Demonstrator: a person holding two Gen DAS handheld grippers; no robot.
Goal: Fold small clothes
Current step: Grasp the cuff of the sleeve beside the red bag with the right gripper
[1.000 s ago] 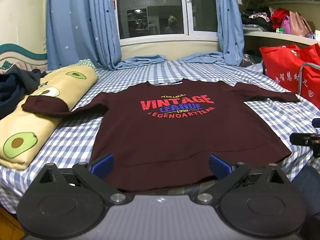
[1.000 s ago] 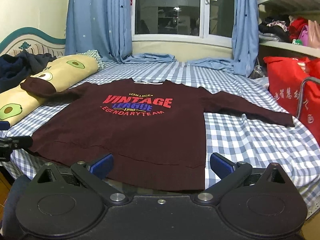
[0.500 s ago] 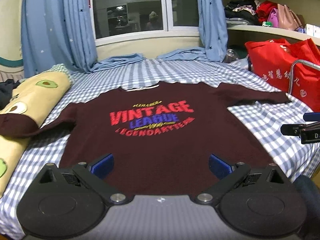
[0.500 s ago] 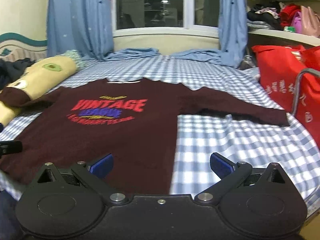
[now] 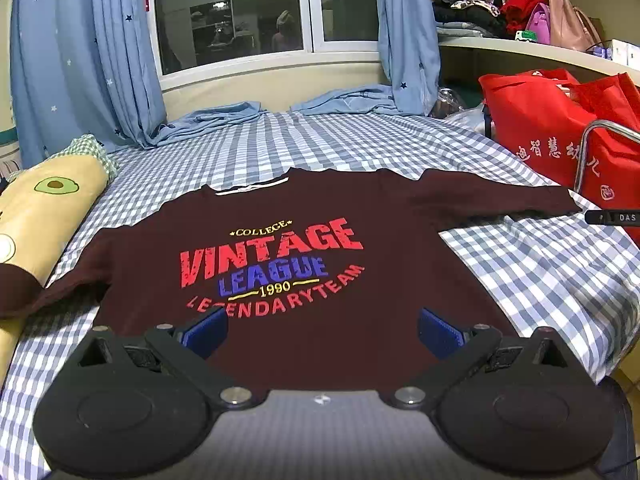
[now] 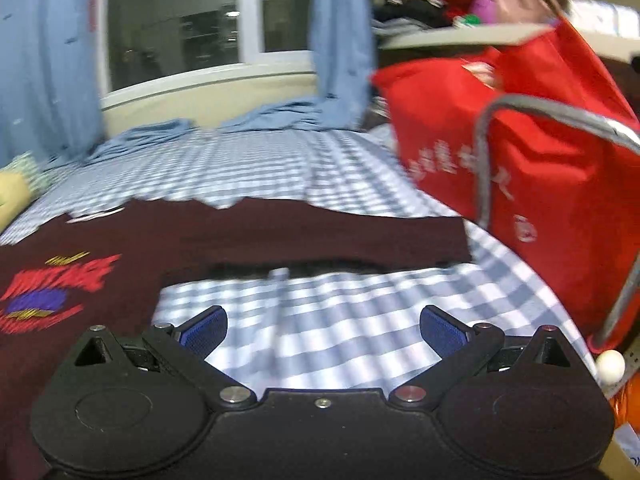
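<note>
A maroon long-sleeved sweatshirt (image 5: 320, 216) with a red and blue "VINTAGE LEAGUE" print lies flat, front up, on the blue checked bed (image 5: 340, 144). Its left sleeve runs onto the avocado pillow (image 5: 44, 208); its right sleeve (image 6: 340, 236) stretches towards the red bags. My left gripper (image 5: 322, 330) is open and empty over the shirt's lower body. My right gripper (image 6: 322, 330) is open and empty over bare sheet just in front of the right sleeve. The right wrist view is blurred.
Two red bags (image 5: 560, 120) with a metal frame (image 6: 496, 152) stand at the bed's right edge. Blue curtains (image 5: 80, 60) and a window (image 5: 232, 12) are at the far side. Shelves with clothes and bags (image 5: 520, 12) are at the upper right.
Both grippers have moved forward and to the right. The left one now hangs over the shirt's body; the right one has swung off the shirt towards the right sleeve. Both stay open.
</note>
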